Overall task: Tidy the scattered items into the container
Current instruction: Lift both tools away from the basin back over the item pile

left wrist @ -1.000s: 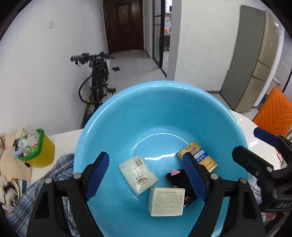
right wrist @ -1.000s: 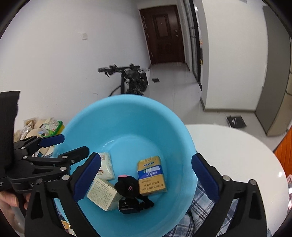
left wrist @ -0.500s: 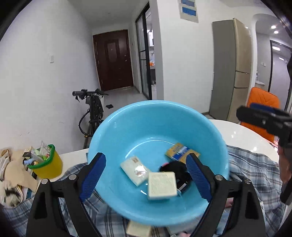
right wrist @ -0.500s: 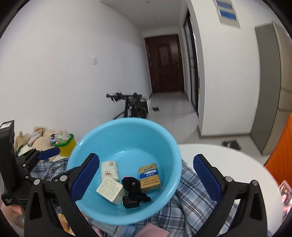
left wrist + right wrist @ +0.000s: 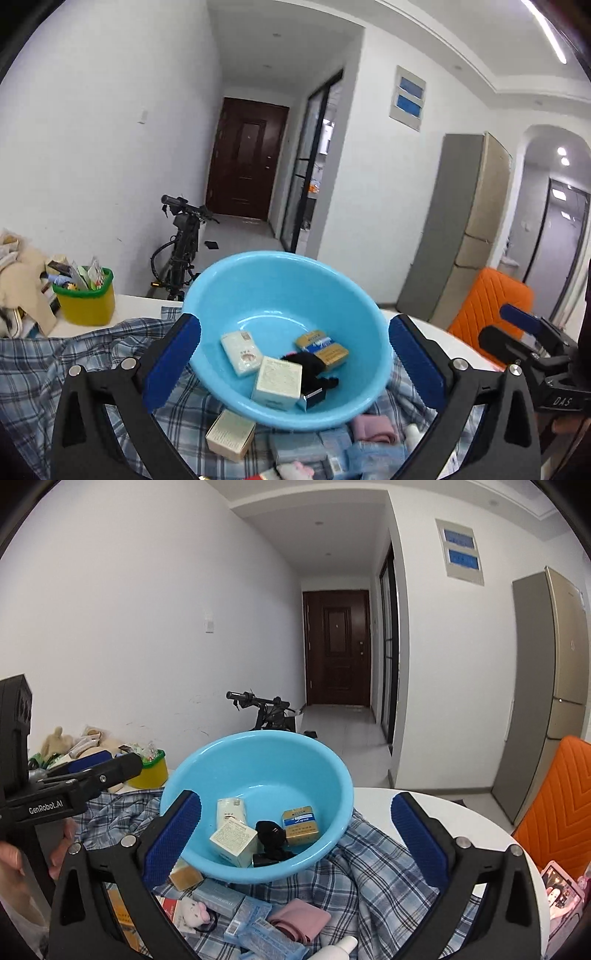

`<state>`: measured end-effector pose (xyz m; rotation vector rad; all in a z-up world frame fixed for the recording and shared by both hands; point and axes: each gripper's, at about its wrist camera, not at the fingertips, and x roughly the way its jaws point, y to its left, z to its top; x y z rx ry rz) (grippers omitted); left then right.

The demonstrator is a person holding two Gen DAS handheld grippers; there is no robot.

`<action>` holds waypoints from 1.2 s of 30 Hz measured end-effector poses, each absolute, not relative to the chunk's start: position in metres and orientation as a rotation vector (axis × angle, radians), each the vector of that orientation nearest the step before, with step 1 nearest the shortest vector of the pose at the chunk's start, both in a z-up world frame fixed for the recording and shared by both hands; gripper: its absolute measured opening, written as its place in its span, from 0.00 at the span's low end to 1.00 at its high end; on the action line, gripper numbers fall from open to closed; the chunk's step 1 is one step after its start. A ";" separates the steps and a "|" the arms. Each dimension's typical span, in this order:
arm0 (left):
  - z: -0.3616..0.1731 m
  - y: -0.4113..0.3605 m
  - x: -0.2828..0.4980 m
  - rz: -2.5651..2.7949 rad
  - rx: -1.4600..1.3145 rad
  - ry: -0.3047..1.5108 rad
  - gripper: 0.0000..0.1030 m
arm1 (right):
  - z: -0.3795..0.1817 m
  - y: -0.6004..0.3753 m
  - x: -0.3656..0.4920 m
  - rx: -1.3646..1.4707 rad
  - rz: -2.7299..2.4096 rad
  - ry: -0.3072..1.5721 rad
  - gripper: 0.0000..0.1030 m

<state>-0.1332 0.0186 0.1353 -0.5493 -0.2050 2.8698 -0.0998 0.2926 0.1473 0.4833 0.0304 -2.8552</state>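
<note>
A light-blue basin (image 5: 280, 280) (image 5: 258, 753) sits on a plaid cloth (image 5: 33, 369). It holds a white packet (image 5: 240, 349), a white box (image 5: 277, 380), a gold-and-blue box (image 5: 321, 347) and a black object (image 5: 306, 365). Loose on the cloth in front lie a beige box (image 5: 231, 435), a pink cloth (image 5: 299, 919), blue packets (image 5: 255, 919) and a small plush toy (image 5: 192, 910). My left gripper (image 5: 292, 322) hangs short of the basin, jaws opening with nothing gripped. My right gripper (image 5: 294, 796) is open and empty, also short of the basin.
The cloth covers part of a round white table (image 5: 406, 805). A yellow bin with a green rim (image 5: 85, 299) stands at the left among clutter. An orange chair (image 5: 487, 306) is at the right, a phone (image 5: 557, 884) lies near that edge, and a bicycle (image 5: 181, 251) leans behind.
Both grippers drew back and up from the basin, so it looks smaller and the loose items on the cloth came into view. The left jaws spread wider.
</note>
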 end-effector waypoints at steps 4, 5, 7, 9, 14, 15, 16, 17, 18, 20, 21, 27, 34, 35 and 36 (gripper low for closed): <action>0.135 0.029 -0.114 2.905 -0.549 -0.043 1.00 | 0.147 0.287 -0.082 0.439 -2.853 0.055 1.00; 0.134 0.030 -0.109 2.905 -0.552 -0.030 1.00 | 0.147 0.285 -0.077 0.428 -2.850 0.064 1.00; 0.131 0.032 -0.101 2.895 -0.584 -0.028 1.00 | 0.145 0.281 -0.067 0.410 -2.844 0.083 1.00; 0.127 0.031 -0.092 2.863 -0.634 -0.048 1.00 | 0.141 0.279 -0.058 0.400 -2.833 0.096 1.00; 0.125 0.030 -0.054 2.861 -0.586 -0.034 1.00 | 0.136 0.280 -0.032 0.400 -2.802 0.057 1.00; 0.125 0.032 -0.048 2.863 -0.576 -0.015 1.00 | 0.135 0.281 -0.026 0.397 -2.797 0.050 1.00; 0.126 0.034 -0.041 2.863 -0.567 0.003 1.00 | 0.135 0.281 -0.022 0.394 -2.797 0.048 1.00; 0.126 0.035 -0.036 2.858 -0.559 0.011 1.00 | 0.134 0.281 -0.018 0.390 -2.798 0.045 1.00; 0.125 0.036 -0.032 2.849 -0.556 0.013 1.00 | 0.134 0.281 -0.013 0.386 -2.796 0.041 1.00; 0.123 0.037 -0.026 2.832 -0.557 0.017 1.00 | 0.132 0.281 -0.007 0.383 -2.796 0.039 1.00; 0.120 0.038 -0.025 2.824 -0.557 0.020 1.00 | 0.130 0.281 -0.005 0.384 -2.798 0.036 1.00; 0.093 0.040 -0.015 2.868 -0.571 0.022 1.00 | 0.109 0.281 0.007 0.388 -2.825 0.027 1.00; 0.057 0.045 -0.001 2.849 -0.528 0.004 1.00 | 0.068 0.283 0.008 0.429 -2.844 0.015 1.00; 0.051 0.046 0.000 2.846 -0.525 0.004 1.00 | 0.062 0.283 0.007 0.429 -2.852 0.013 1.00; 0.047 0.048 0.001 2.847 -0.523 0.016 1.00 | 0.056 0.283 0.007 0.426 -2.862 0.013 1.00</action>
